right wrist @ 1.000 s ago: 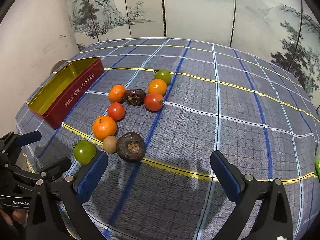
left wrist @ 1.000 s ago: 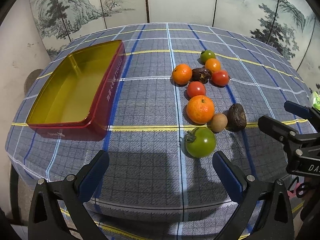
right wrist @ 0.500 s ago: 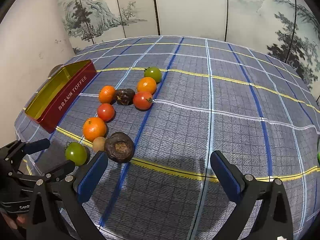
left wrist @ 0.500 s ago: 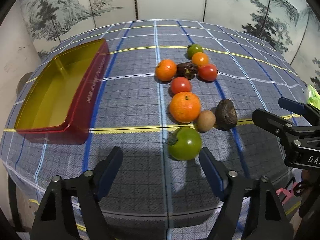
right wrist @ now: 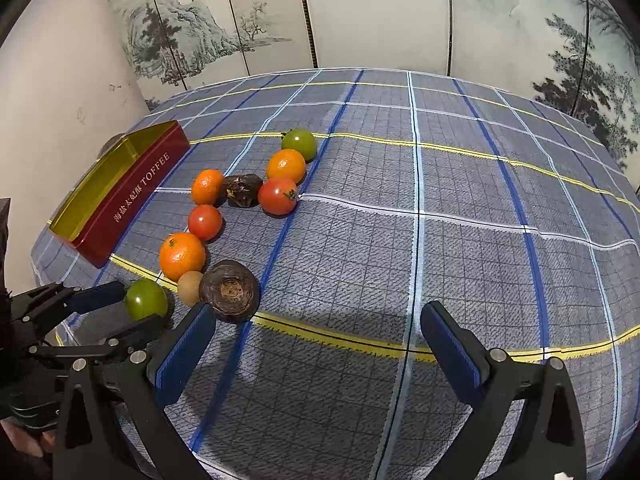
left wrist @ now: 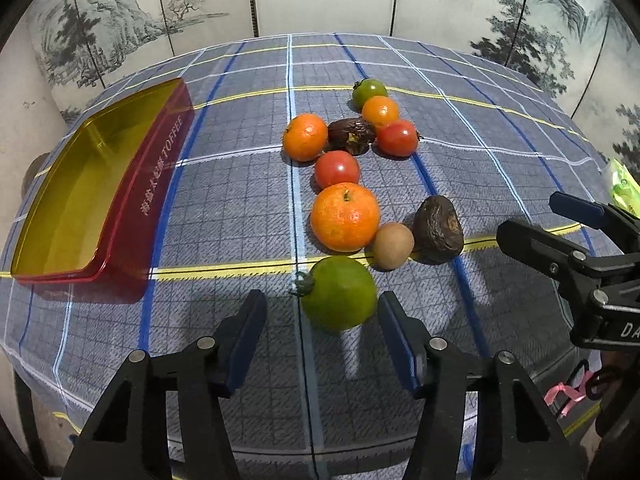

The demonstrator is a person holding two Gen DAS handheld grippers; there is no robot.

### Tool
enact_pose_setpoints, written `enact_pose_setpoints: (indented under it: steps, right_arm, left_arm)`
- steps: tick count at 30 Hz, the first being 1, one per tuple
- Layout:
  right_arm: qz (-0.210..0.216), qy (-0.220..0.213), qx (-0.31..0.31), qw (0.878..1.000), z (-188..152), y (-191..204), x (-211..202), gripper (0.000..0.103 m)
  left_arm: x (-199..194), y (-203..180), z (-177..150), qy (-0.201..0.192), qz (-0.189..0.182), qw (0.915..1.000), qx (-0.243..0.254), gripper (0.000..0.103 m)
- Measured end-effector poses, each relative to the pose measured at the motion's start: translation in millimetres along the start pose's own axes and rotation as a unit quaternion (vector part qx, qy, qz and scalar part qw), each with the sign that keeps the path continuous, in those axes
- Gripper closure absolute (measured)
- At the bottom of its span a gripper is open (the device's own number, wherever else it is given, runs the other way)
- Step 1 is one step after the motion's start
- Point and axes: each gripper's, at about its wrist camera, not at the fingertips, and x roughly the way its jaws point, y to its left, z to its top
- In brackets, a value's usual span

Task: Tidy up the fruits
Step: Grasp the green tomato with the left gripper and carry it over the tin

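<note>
A large green tomato (left wrist: pixel 338 292) lies on the checked tablecloth, nearest of a cluster of fruit. My left gripper (left wrist: pixel 322 304) straddles it with jaws closing; the right pad is close to its skin, the left pad (left wrist: pixel 248 328) stands clearly off. Behind it lie a big orange (left wrist: pixel 345 217), a small brown fruit (left wrist: pixel 393 246) and a dark wrinkled fruit (left wrist: pixel 438 224). Further back are red tomatoes, oranges and another green tomato (left wrist: pixel 369 92). My right gripper (right wrist: pixel 318 316) hovers open over bare cloth, right of the dark fruit (right wrist: pixel 230 291).
A red toffee tin (left wrist: pixel 132 200) with an empty gold inside sits at the left of the table. A green packet (left wrist: pixel 622 188) shows at the right edge. A painted folding screen stands behind the table. The near table edge lies just under both grippers.
My left gripper has moved in toward the near green tomato and its jaws have narrowed around it. The right gripper has stayed nearly still and wide.
</note>
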Motion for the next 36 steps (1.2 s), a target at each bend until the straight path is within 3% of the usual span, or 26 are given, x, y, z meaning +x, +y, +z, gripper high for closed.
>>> enact_pose_setpoints:
  steps: [7,21,32,36]
  right_arm:
    - [0.005,0.004,-0.002,1.0,-1,2,4,0.002]
    - [0.01,0.014,-0.017,1.0,-4,13,10,0.002]
    - [0.02,0.027,-0.042,0.999,-2,28,17,0.021]
    - [0.023,0.029,-0.05,0.998,0,35,19,0.022]
  left_arm:
    - [7,-1,3,0.006,-0.012,0.9999,-0.001,0.065]
    - [-17,18,7,-0.016,-0.01,0.9997,-0.015,0.066]
    - [-52,71,31,-0.06,0.04,0.9962,-0.048,0.066]
    - [-54,102,37,-0.065,0.059,0.9936,-0.071,0.066]
